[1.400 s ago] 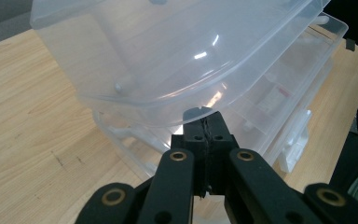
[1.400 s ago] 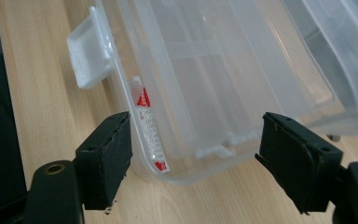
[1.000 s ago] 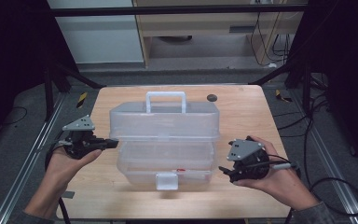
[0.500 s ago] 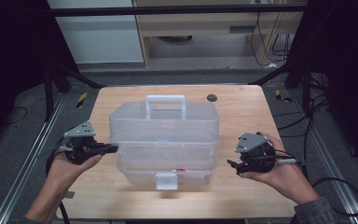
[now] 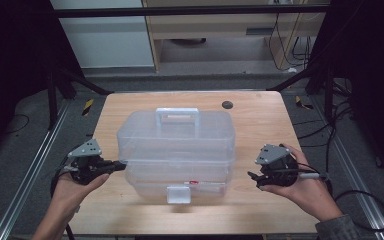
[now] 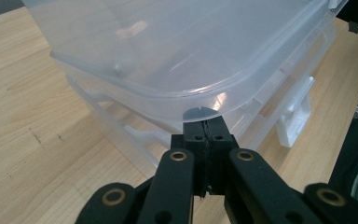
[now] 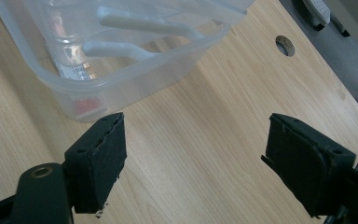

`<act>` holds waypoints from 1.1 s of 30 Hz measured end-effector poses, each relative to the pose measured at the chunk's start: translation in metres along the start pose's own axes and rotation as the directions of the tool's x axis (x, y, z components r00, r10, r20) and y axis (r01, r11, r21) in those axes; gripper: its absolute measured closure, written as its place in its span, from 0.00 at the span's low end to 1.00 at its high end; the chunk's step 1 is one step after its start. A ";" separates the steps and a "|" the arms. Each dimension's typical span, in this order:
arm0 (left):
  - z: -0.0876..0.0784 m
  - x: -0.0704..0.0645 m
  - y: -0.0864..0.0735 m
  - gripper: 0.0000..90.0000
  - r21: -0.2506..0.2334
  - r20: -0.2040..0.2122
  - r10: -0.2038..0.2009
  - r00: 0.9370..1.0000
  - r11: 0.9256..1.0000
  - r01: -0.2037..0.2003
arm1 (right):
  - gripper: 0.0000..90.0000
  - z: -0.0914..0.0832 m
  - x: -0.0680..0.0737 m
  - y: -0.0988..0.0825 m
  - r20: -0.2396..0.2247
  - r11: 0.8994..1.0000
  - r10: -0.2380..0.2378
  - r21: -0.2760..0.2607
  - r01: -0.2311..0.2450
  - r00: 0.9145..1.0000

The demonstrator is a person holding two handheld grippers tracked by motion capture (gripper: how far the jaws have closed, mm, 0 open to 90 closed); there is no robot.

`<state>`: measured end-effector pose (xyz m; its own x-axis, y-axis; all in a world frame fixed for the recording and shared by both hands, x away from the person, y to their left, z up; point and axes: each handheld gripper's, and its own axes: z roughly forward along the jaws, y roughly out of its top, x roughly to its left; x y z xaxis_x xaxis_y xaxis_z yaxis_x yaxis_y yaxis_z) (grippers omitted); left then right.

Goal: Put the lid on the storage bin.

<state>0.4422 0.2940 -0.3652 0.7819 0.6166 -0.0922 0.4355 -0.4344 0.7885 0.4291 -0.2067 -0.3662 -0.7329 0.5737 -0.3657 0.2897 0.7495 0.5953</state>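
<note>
Both tongs (image 5: 122,164) (image 5: 252,177) sank beside the toolbox (image 5: 176,145).

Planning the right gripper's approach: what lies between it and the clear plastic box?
Only bare wooden table between the right gripper and the clear plastic box, per the right gripper view.

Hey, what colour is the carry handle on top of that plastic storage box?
The handle is pale translucent blue-white, like the rest of the box; the high view shows it best.

dim, dark surroundings; soft overhead light, glare on the clear box (image 6: 168,51).
</note>
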 end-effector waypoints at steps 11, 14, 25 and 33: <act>0.000 0.000 -0.009 1.00 0.003 -0.008 -0.008 1.000 1.000 0.008 | 0.23 0.002 -0.001 -0.002 0.007 1.000 0.008 0.009 -0.008 1.000; 0.000 0.000 -0.011 1.00 0.006 -0.009 -0.007 1.000 1.000 0.007 | 0.23 0.003 -0.002 -0.004 0.010 1.000 0.013 0.011 -0.013 1.000; 0.001 0.000 -0.019 1.00 0.009 -0.019 -0.007 1.000 1.000 0.007 | 0.23 0.012 -0.013 -0.009 0.030 0.998 0.058 0.020 -0.059 0.998; 0.002 0.000 -0.019 1.00 0.023 -0.021 0.005 1.000 1.000 -0.005 | 0.23 0.020 -0.024 -0.015 0.049 0.995 0.098 0.029 -0.099 0.994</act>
<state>0.4347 0.3011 -0.3809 0.7746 0.6280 -0.0750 0.4415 -0.4521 0.7750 0.4549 -0.2254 -0.3806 -0.6703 0.6595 -0.3402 0.3785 0.6982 0.6076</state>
